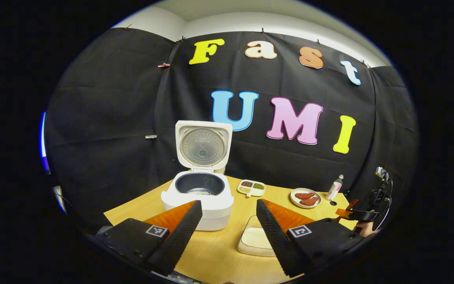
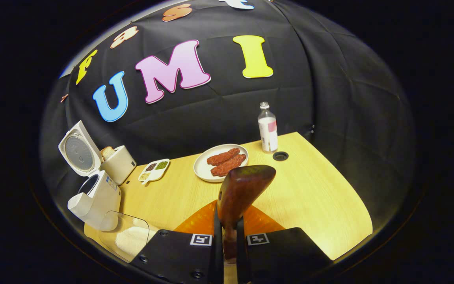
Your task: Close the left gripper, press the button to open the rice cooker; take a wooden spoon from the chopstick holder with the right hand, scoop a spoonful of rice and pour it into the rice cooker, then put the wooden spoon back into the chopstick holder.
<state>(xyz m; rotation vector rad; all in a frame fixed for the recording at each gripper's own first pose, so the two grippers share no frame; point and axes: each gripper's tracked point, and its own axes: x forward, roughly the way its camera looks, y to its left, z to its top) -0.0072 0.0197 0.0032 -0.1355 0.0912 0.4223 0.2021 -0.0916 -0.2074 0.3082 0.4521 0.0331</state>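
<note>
Left gripper view has the tabletop running off toward the back wall, and the rice cooker sits near its left edge with the lid already swung up, so the button step looks done and there seems to be a bit of rice down in the pot. The left tool hangs in front of it with its fingers spread wide, holding nothing, probably just staying out of the way. A clear tray of rice sits just beside the cooker, handy for scooping. Over in the right gripper view, the right tool is clamped on the wooden spoon, bowl up, looking empty, above the right side.
</note>
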